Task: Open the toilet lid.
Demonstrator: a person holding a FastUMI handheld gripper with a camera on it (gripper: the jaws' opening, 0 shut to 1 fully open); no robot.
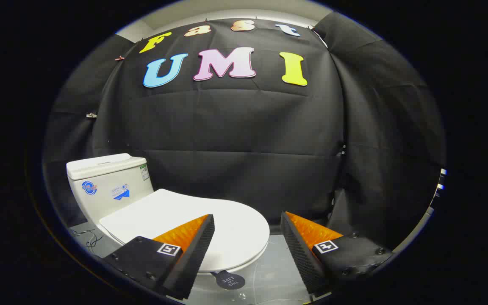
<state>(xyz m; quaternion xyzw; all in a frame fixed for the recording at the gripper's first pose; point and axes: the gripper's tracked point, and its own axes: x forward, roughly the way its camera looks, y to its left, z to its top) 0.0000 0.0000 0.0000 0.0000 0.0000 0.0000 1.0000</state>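
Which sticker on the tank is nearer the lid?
The blue-and-white sticker, lower on the tank, nearest the closed lid; the round sticker sits farther. The gripper is open.

Even overhead light, moderate brightness, white lid (193, 220) bright without clipping, soft sheen on floor (269, 271), dark cloth (244, 140) showing creases, strong fisheye bowing toward edges, focus sharp, fingers (193, 250) slightly soft
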